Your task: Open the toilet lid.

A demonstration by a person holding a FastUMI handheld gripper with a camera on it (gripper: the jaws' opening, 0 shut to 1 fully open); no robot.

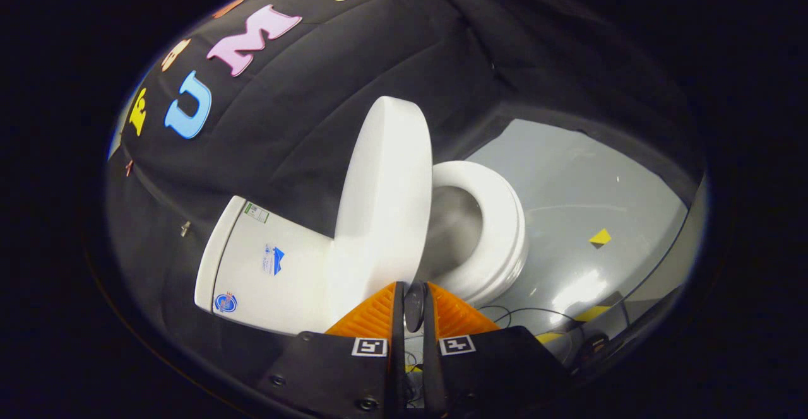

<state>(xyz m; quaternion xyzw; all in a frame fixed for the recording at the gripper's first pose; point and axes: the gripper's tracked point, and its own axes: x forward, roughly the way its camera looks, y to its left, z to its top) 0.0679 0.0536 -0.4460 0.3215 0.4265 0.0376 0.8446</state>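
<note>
Gripper view shows the toilet lid (385, 204) raised upright just ahead of the claw (414, 293), whose fingers sit nearly closed on nothing; seat (499, 217) exposed, opening looks essentially done

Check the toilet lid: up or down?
Up. The toilet lid stands raised off the seat ring, bowl exposed. The hand-held gripper is closed just below its edge.

White toilet lid (384, 198) (grey floor (568, 179))

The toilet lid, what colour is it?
Plain white, seen in the gripper view: the lid stands raised just beyond the gripper.
</note>
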